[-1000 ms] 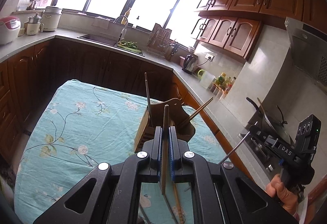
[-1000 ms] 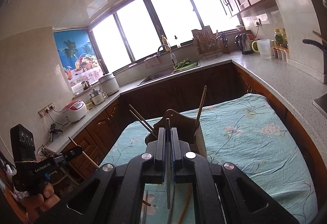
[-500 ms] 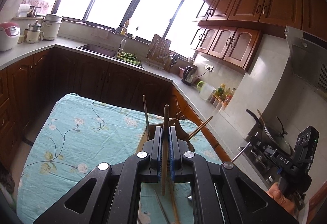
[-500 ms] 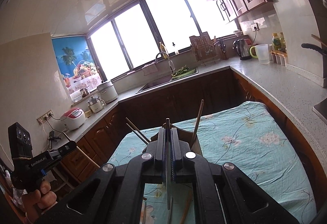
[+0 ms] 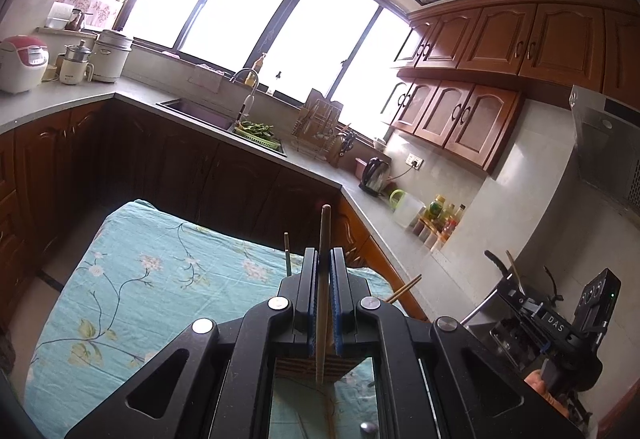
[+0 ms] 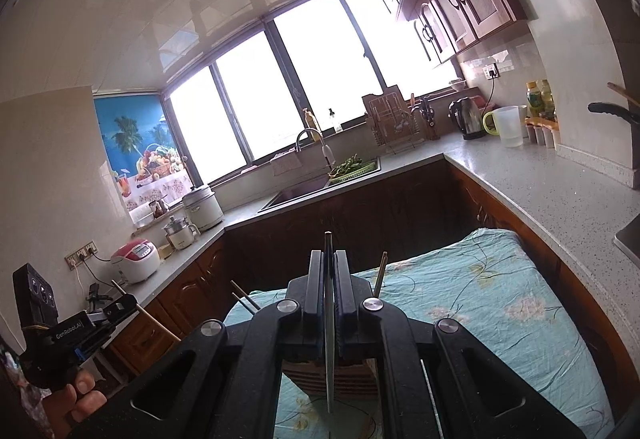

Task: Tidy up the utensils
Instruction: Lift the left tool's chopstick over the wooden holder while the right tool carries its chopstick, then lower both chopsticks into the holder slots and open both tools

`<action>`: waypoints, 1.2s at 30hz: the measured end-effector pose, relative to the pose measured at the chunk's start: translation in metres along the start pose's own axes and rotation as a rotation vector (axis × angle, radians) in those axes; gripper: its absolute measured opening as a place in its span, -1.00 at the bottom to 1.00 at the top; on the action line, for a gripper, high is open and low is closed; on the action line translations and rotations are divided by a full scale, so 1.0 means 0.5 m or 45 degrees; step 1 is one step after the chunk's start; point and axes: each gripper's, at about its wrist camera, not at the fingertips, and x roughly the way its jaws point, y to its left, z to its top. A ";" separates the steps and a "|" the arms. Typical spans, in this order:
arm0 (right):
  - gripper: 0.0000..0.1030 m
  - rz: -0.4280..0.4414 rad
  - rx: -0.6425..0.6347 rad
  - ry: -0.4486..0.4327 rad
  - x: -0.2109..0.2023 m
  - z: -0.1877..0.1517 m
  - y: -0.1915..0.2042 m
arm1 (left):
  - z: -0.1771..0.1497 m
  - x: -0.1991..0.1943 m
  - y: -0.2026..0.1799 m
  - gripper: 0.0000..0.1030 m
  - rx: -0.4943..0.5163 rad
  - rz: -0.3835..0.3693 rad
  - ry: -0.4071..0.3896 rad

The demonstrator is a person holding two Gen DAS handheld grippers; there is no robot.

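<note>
Left gripper (image 5: 323,259) is clamped on a wooden chopstick (image 5: 322,279), held upright above the wooden utensil holder (image 5: 310,369). Right gripper (image 6: 329,263) is clamped on a thin metal utensil (image 6: 329,339), type indistinct, also above the holder. The holder stands on the floral tablecloth (image 5: 132,279), with chopsticks (image 5: 402,289) protruding from it.

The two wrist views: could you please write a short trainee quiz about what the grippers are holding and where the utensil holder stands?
1. True or false: the left gripper is shut on a wooden chopstick.
2. What does the right gripper hold? A) a spoon B) a thin dark utensil C) nothing
3. Fill in: the wooden holder stands on the ____ tablecloth.

Key: 1 true; 2 B; 3 floral.
</note>
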 end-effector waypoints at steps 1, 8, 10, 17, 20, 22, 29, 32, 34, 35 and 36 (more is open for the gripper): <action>-0.91 -0.003 -0.001 -0.007 0.006 0.006 -0.001 | 0.002 0.005 0.000 -0.93 -0.003 0.000 -0.013; -0.91 -0.019 0.015 -0.065 0.050 0.042 -0.019 | 0.017 0.051 0.011 -0.92 -0.002 0.017 -0.079; -0.91 -0.022 0.027 -0.075 0.063 0.049 -0.024 | 0.017 0.071 0.016 -0.93 -0.005 0.026 -0.082; -0.91 -0.063 0.017 -0.065 0.118 0.024 -0.037 | -0.016 0.156 0.043 -0.93 -0.044 0.036 -0.079; -0.91 -0.076 0.033 -0.037 0.143 -0.007 -0.048 | -0.045 0.202 0.051 -0.93 -0.051 0.051 -0.047; -0.91 -0.083 0.043 -0.016 0.159 -0.027 -0.055 | -0.061 0.233 0.057 -0.93 -0.052 0.073 -0.018; -0.91 -0.102 0.056 0.066 0.203 -0.078 -0.071 | -0.087 0.312 0.063 -0.92 -0.043 0.087 0.056; -0.91 -0.107 0.067 0.115 0.220 -0.091 -0.079 | -0.080 0.336 0.057 -0.92 -0.023 0.077 0.081; -0.91 -0.110 0.067 0.139 0.228 -0.098 -0.082 | -0.074 0.350 0.055 -0.92 -0.008 0.073 0.111; -0.91 -0.117 0.063 0.144 0.229 -0.100 -0.083 | -0.071 0.358 0.054 -0.92 -0.002 0.070 0.124; -0.90 -0.117 0.064 0.154 0.232 -0.100 -0.085 | -0.068 0.366 0.054 -0.92 0.002 0.068 0.137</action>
